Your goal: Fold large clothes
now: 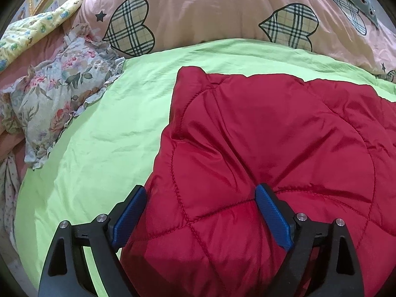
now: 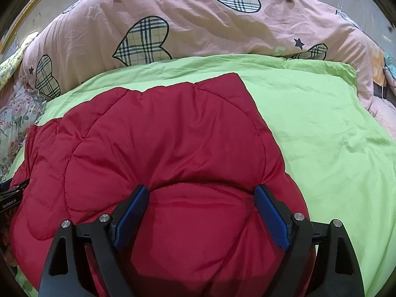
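Observation:
A red quilted padded garment (image 1: 272,128) lies folded on the light green bed cover (image 1: 111,136). My left gripper (image 1: 200,188) sits low over its near left part with jaws wide. The left blue pad (image 1: 128,217) stands at the garment's left edge, and the right pad's tip dents the fabric. In the right wrist view the same garment (image 2: 160,136) fills the middle. My right gripper (image 2: 201,186) is spread wide over its near right part, with puffy fabric bulging up between the blue pads (image 2: 272,217). Neither gripper clamps the fabric.
The green cover (image 2: 321,123) spreads around the garment on the left and right. A pink duvet with plaid hearts (image 1: 210,12) (image 2: 198,24) is piled along the far side. A floral ruffled pillow (image 1: 57,86) lies at the far left.

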Demonstrator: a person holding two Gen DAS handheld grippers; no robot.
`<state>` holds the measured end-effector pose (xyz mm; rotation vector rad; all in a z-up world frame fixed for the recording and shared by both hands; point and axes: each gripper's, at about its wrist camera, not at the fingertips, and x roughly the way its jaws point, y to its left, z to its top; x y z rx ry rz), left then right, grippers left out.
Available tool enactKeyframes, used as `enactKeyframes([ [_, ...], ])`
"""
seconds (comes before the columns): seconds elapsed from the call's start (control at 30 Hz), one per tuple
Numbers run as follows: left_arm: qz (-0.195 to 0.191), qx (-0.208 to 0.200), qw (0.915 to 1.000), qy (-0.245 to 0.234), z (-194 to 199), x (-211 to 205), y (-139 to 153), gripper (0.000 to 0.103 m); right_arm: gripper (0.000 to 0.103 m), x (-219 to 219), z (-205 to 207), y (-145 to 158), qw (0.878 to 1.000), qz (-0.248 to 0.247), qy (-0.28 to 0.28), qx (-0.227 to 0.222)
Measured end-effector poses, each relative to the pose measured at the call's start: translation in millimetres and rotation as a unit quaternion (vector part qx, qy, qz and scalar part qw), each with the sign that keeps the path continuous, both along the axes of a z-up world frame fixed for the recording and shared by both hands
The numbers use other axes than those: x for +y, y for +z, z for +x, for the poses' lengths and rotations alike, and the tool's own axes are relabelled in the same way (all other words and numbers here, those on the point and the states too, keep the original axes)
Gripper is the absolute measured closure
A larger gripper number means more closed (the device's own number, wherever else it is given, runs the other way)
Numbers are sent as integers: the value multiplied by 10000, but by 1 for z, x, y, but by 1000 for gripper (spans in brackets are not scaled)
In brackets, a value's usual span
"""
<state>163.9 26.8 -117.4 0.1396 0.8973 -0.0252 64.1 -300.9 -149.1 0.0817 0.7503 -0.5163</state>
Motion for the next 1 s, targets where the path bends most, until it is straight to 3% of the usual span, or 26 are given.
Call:
enactKeyframes([
  [0.27,-261,45,9996,-34,4,10,-1,11,14,0,1,-2,10000,-46,-49,-33],
  [0.73,-256,-45,9997,47,2,8,0,11,13,2,-6,4,9995,-191,-92,-238],
  [0.9,-100,-170,9996,188,-13,6,22,11,11,11,-31,26,9972,-339,-170,-651],
  [1.0,-193,-339,9992,103,-36,4,42,11,11,20,-53,42,9955,-251,-98,-905],
])
